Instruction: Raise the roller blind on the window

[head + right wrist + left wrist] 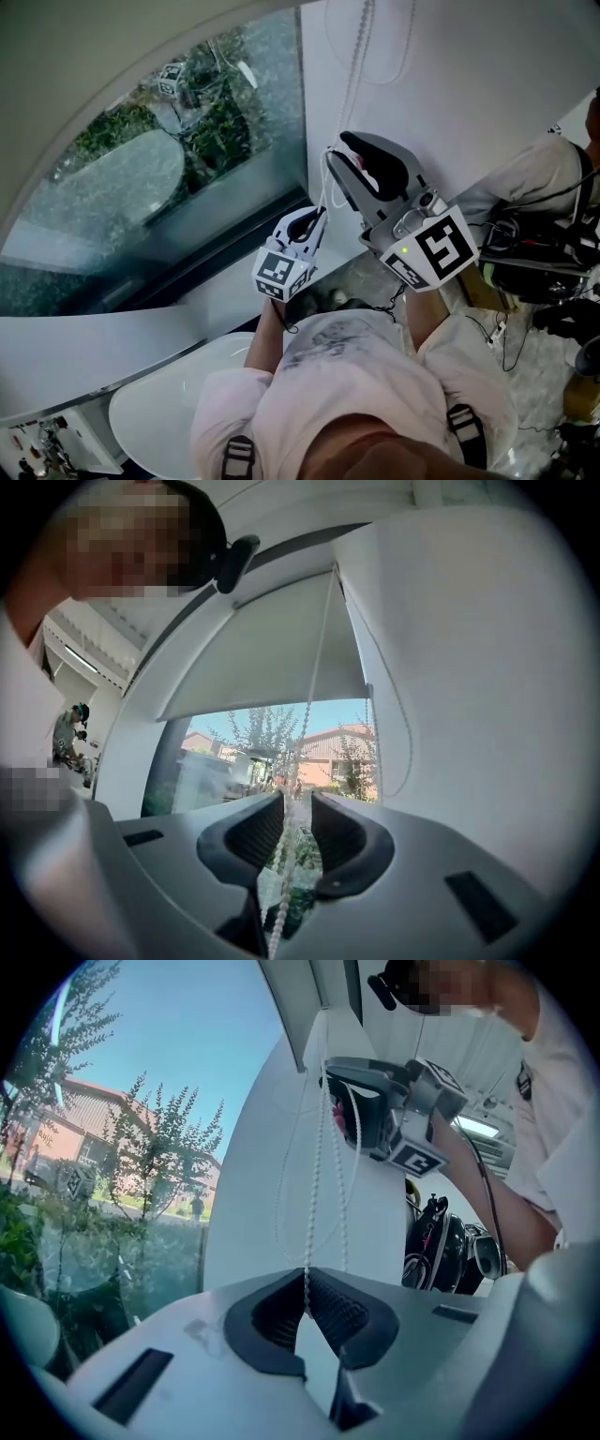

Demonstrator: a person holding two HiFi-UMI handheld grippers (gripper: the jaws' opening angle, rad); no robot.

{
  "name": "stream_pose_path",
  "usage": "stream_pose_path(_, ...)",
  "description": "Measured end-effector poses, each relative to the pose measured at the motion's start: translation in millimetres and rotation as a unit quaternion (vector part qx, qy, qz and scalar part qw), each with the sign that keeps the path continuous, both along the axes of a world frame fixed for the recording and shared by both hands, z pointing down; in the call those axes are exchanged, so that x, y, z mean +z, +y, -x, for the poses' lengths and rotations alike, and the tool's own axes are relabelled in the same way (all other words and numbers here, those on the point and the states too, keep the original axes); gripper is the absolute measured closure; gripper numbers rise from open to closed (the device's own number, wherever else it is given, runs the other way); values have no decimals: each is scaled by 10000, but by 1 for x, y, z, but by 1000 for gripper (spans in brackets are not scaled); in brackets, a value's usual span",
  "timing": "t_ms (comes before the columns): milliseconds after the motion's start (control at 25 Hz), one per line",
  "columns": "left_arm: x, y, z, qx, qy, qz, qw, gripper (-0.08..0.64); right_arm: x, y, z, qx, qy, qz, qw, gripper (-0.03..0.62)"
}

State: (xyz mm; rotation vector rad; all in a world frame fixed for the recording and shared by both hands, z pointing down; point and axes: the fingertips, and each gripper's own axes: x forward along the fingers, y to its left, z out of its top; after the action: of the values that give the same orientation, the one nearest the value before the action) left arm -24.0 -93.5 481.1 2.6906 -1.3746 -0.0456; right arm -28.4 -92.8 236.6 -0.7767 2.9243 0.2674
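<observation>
While left gripper clamps bead chain, right gripper straddles it.

The pale roller blind hangs partly lowered over the upper part of the window. Its white bead chain hangs at its right edge.

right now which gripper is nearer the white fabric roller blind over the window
Right. The right gripper is higher up the white bead chain, below the white fabric roller blind; the left gripper clamps the chain lower down.
</observation>
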Motion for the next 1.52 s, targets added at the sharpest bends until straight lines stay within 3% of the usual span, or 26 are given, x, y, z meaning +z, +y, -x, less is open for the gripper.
stream_pose_path(200,5,-2,-3,46,6,15,10000,548,-24,-12,7,-108,-38,-46,9999,452)
stream_pose_path(440,4,-3,2,40,55,3,10000,548,-35,-11,17,-322,85,65,9994,518)
stream_pose_path(680,10,-5,1,32,47,56,10000,548,-28,-12,12,-305,-213,260,9990,529)
stream_pose_path(1120,87,3,-9,157,-73,737,9971,548,51,-13,7,-158,255,384,9988,529)
stream_pose_path(1520,126,17,-12,250,-45,1130,9933,548,93,0,8,-170,297,407,9986,529)
